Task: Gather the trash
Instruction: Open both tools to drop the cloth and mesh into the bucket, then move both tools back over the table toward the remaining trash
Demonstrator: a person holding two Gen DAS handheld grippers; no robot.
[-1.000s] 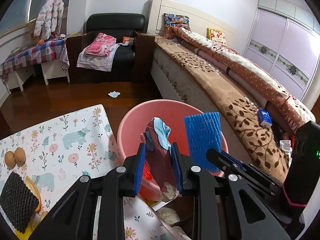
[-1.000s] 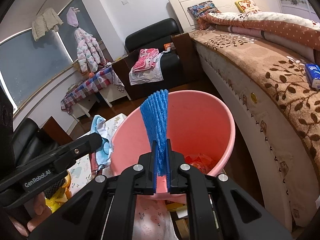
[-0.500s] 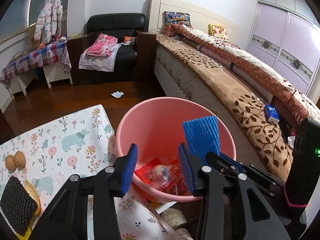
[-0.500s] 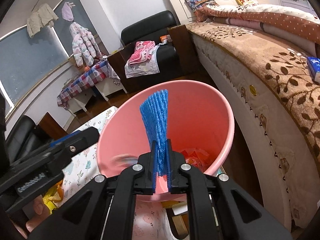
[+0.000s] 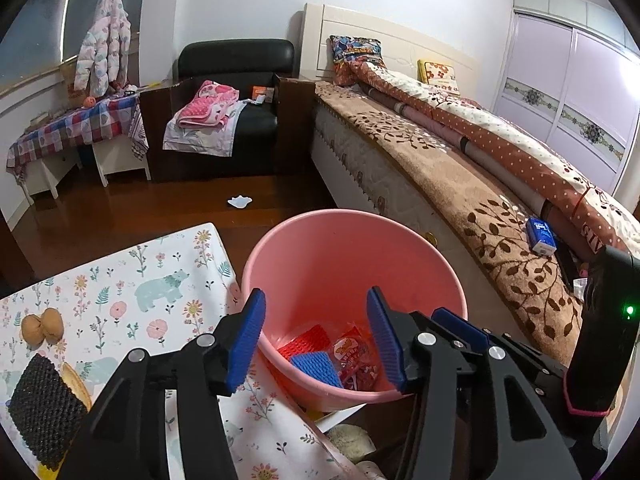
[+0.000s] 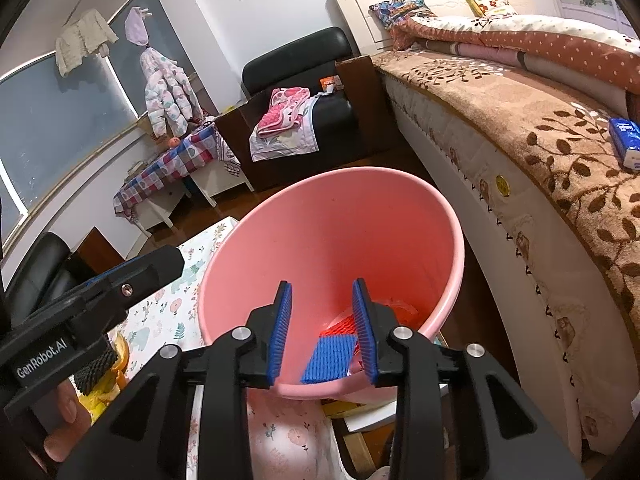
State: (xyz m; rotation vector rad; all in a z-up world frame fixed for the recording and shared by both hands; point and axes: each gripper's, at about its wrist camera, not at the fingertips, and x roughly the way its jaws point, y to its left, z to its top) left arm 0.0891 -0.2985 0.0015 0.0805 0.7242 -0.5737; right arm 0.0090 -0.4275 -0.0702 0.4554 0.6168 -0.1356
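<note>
A pink bucket (image 5: pixel 352 248) stands on the floor between the table and the bed, right below both grippers. My left gripper (image 5: pixel 316 300) hangs over its near rim, jaws opening, nothing between them. My right gripper (image 6: pixel 321 286) is over the same bucket (image 6: pixel 332 216), jaws opening and free of any object. A blue foam net (image 6: pixel 330 360) lies loose on the bucket's bottom, below the right jaws. In the left wrist view the blue foam net (image 5: pixel 316 364) lies beside a red foam net (image 5: pixel 306 340) and a red snack wrapper (image 5: pixel 356 356).
A table with a floral cloth (image 5: pixel 120 292) is at the left, bearing a black foam net (image 5: pixel 40 404) and a brown nut-like lump (image 5: pixel 42 326). The bed (image 5: pixel 460 168) runs along the right with a blue tissue pack (image 5: pixel 540 236). A white scrap (image 5: pixel 239 201) lies on the floor.
The left jaws spread and the crumpled wrapper they held dropped into the bucket. The right jaws parted and the blue foam net fell to the bucket's bottom.
</note>
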